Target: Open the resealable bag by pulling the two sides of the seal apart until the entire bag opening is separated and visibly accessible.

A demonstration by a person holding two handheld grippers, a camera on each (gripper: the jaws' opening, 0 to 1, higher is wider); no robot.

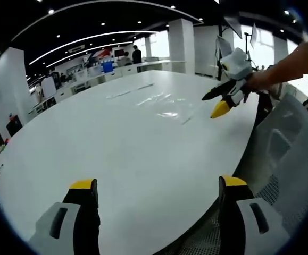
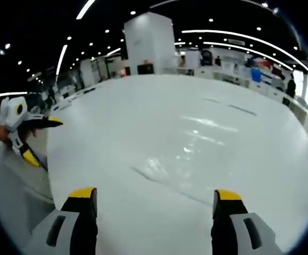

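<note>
The resealable bag (image 2: 167, 172) lies flat and clear on the white table (image 2: 143, 117), just ahead of the right gripper (image 2: 156, 204), whose jaws stand wide apart. The left gripper (image 1: 156, 194) hovers over the near table edge, jaws apart too, gripping nothing.

The bag (image 2: 167, 178) lies flat on the table (image 2: 143, 117) (near its edge) ahead of both grippers' jaws.

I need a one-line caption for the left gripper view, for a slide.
Left gripper open above a white table; a clear resealable bag lies untouched ahead, the right gripper entering open.
</note>
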